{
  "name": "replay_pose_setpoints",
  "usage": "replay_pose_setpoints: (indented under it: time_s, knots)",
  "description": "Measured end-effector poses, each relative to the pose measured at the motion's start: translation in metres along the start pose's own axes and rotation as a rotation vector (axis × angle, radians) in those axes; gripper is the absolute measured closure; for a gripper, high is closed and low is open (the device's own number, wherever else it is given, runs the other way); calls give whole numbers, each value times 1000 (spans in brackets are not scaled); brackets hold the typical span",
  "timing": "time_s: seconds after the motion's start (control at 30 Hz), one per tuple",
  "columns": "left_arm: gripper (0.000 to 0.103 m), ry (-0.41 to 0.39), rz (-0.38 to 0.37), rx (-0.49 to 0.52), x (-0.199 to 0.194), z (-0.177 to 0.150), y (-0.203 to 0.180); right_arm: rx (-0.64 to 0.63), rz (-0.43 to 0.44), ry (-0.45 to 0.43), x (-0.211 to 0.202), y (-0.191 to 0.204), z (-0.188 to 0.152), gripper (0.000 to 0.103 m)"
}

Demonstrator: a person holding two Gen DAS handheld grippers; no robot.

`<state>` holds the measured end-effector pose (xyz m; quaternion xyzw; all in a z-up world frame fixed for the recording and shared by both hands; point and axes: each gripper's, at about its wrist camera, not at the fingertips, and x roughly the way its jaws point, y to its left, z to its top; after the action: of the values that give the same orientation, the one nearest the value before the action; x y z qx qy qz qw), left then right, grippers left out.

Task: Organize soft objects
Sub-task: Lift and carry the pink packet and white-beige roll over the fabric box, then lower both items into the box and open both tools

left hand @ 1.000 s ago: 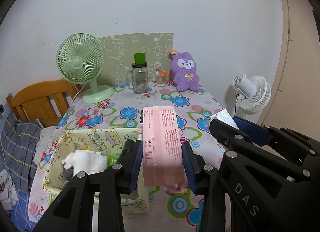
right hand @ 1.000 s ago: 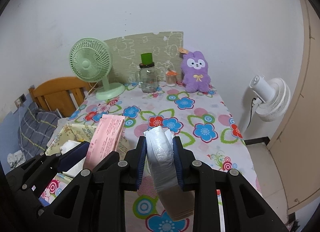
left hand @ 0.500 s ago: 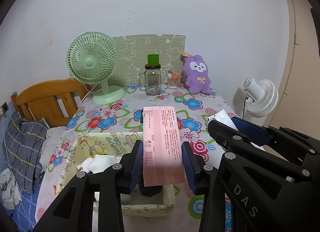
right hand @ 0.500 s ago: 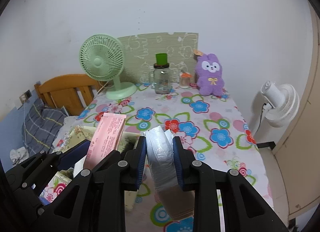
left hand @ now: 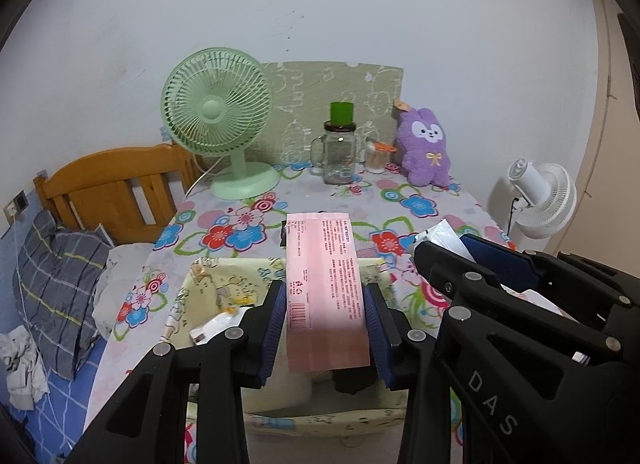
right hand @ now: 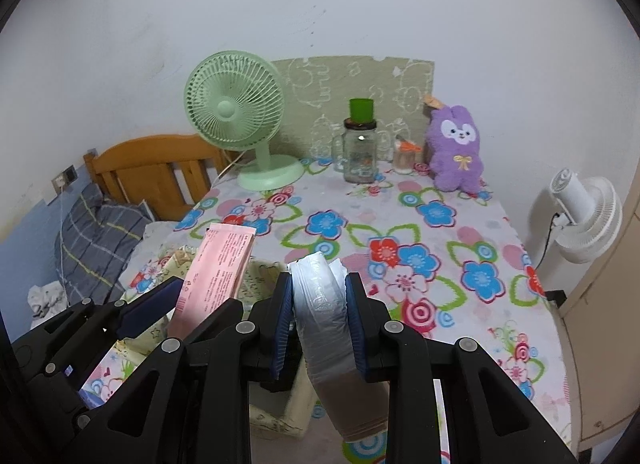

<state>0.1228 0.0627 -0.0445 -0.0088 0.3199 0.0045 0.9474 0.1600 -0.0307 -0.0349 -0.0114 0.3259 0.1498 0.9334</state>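
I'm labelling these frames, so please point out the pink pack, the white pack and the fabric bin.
Pink pack (left hand: pixel 325 284): left wrist view, middle of its printed face.
White pack (right hand: pixel 319 296): right wrist view, wrapper between the pads.
Fabric bin (left hand: pixel 224 280): left wrist view, inner back wall.

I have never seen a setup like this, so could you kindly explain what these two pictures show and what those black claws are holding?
There is no robot here: a person holds a two-finger gripper in each hand, and a fisheye camera on each looks forward along its fingers. One picture comes from the left gripper, which is clamped on a flat pink pack. The other comes from the right gripper, clamped on a soft white plastic pack. Each gripper also shows at the edge of the other's view. Below them, on a table with a flowered cloth, sits a pale yellow fabric bin with some items inside. At the back stand a green fan, a glass jar and a purple plush toy.
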Motion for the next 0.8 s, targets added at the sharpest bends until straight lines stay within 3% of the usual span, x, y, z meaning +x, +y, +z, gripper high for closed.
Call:
replay_pose_setpoints:
  time_s: [0.43, 0.8]
  knots:
    - [63, 40, 34, -16, 19, -4, 24, -22, 45, 41, 29, 21, 0, 73]
    - [63, 128, 39, -52, 46, -16, 40, -20, 59, 106, 58, 28, -6, 74]
